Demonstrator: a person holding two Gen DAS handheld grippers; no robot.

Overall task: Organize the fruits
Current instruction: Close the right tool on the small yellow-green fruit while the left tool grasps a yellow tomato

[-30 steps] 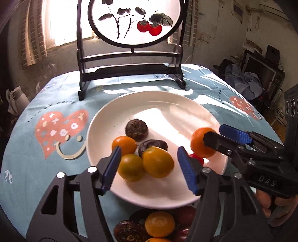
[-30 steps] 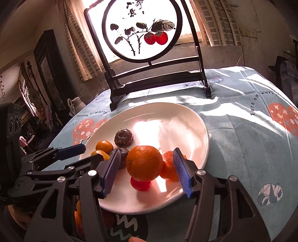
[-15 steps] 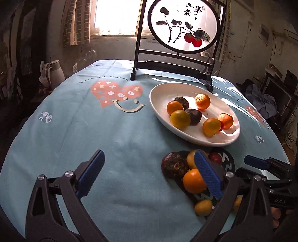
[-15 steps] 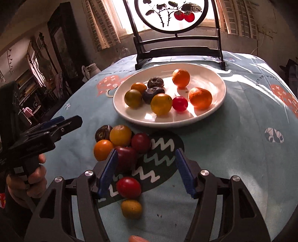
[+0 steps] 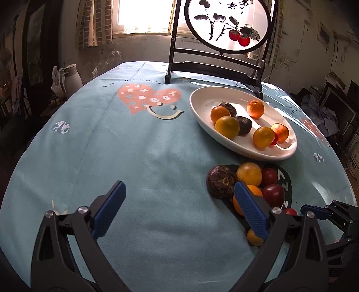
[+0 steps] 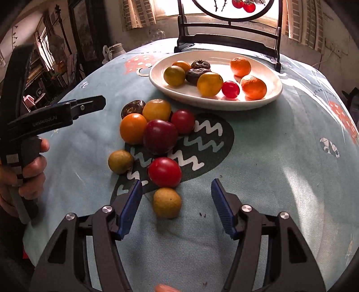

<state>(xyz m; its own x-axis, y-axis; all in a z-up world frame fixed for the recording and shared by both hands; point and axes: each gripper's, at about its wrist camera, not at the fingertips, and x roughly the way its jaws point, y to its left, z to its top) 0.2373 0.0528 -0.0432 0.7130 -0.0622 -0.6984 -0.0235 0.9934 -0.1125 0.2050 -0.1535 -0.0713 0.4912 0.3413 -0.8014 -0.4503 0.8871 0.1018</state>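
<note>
The small yellow-green fruit (image 6: pixel 167 202), between the right gripper's (image 6: pixel 177 210) half-open empty jaws, looks light, round, roll-prone; grip across its middle. The left gripper's (image 5: pixel 179 211) jaws gape empty.

Bright curtained window (image 5: pixel 143 16) behind, grimy wall (image 5: pixel 134 51), dark cabinet (image 6: pixel 82 29) left, cluttered shelves (image 5: pixel 336 105) right.

Table (image 6: pixel 280 157): plate (image 6: pixel 264 101), loose fruit (image 6: pixel 160 136).

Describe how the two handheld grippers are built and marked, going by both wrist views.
The right gripper has black skeletal arms with triangular cut-outs, silver round pivot bolts and ribbed blue pads on its fingers. The left gripper is the same build. Seen side-on from the right wrist view, the left one is a black pistol-grip tool with pale lettering on its body, and a bare hand wraps the handle.
</note>
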